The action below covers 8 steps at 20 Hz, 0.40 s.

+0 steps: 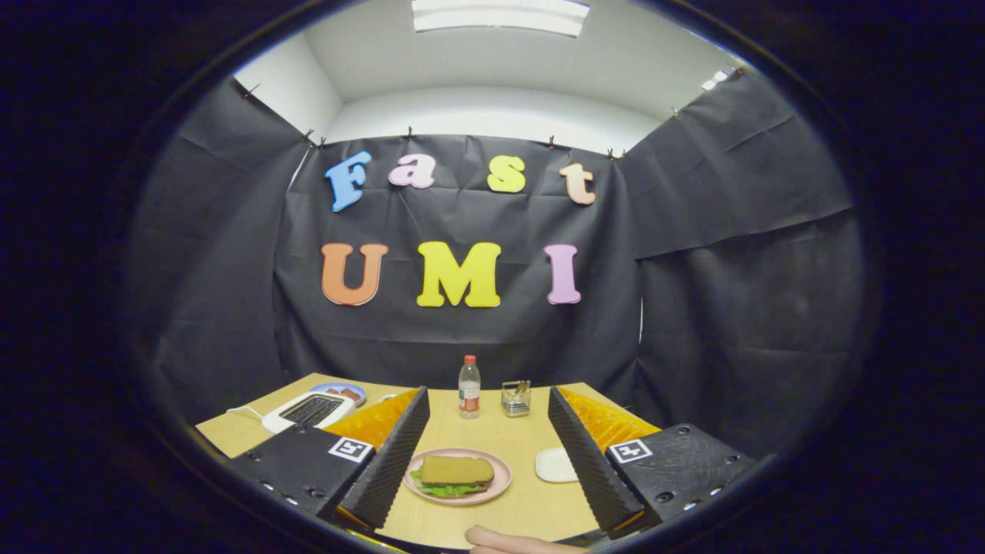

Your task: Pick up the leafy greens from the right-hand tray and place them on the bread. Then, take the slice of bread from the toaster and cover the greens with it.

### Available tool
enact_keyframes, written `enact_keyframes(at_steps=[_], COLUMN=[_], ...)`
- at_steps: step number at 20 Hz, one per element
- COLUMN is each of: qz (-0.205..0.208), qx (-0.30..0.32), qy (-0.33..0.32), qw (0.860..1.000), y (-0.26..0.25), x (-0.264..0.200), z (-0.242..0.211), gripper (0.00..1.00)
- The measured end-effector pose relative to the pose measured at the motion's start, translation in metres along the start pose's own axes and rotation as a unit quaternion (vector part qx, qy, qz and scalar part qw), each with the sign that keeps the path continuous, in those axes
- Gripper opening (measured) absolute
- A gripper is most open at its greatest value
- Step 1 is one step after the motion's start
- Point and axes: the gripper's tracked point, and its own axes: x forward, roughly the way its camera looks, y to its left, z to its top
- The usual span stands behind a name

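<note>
A brown bread slice (457, 469) lies on top of leafy greens (446, 489) on a pink plate (499, 475), between my fingers and a little ahead of them. The greens stick out under the slice's near edge. My gripper (486, 469) stands open with nothing between its fingers (388, 462), raised above the wooden table (492, 431). The white toaster (309, 410) sits beyond the left finger at the table's far left. A small white tray (555, 465) lies just right of the plate, beside the right finger, and looks bare.
A clear bottle with a red cap (469, 387) and a small glass holder (515, 398) stand at the table's back edge. A blue plate (342, 392) with brown pieces sits behind the toaster. Part of a hand (508, 542) shows at the near table edge.
</note>
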Motion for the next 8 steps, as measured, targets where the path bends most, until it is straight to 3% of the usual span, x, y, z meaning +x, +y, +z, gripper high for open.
enact_keyframes(at_steps=[8], qz=[-0.006], qx=[0.016], qy=[0.018], qw=[1.0], y=[-0.0066], x=[-0.0029], z=[-0.0062], gripper=[0.95])
